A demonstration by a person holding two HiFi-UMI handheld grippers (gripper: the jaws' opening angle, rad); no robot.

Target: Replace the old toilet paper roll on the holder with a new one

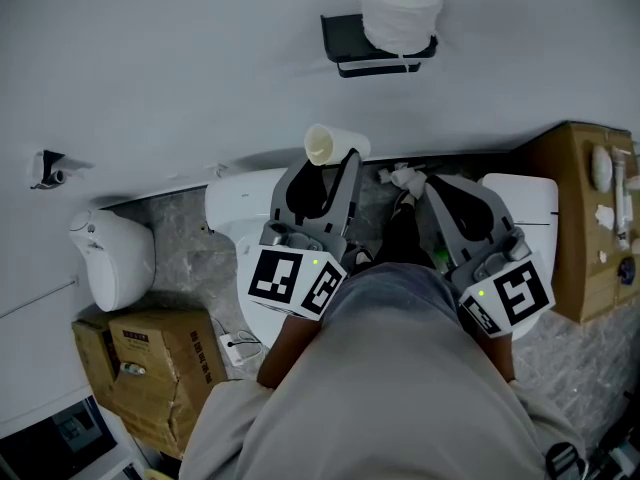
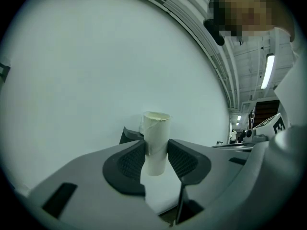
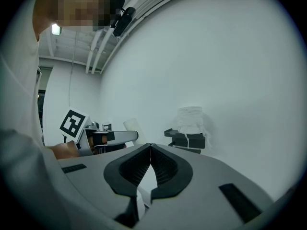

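A full white toilet paper roll (image 1: 400,8) sits on the black wall holder (image 1: 345,36). My left gripper (image 1: 328,165) is shut on an empty cardboard tube (image 1: 322,145), held below and to the left of the holder. In the left gripper view the tube (image 2: 156,138) stands upright, pinched between the ribbed pads, with the gripper (image 2: 156,156) facing the white wall. My right gripper (image 1: 418,190) is beside it, shut and empty. The right gripper view shows its jaws (image 3: 150,152) touching, the roll (image 3: 191,121) on the holder (image 3: 184,140) ahead, and the tube (image 3: 132,125) to the left.
A white toilet (image 1: 240,208) lies below the grippers. A white bin (image 1: 115,258) and cardboard boxes (image 1: 150,368) stand at the left. A brown cabinet (image 1: 575,218) with small items is at the right. A small fixture (image 1: 45,168) sticks out of the wall.
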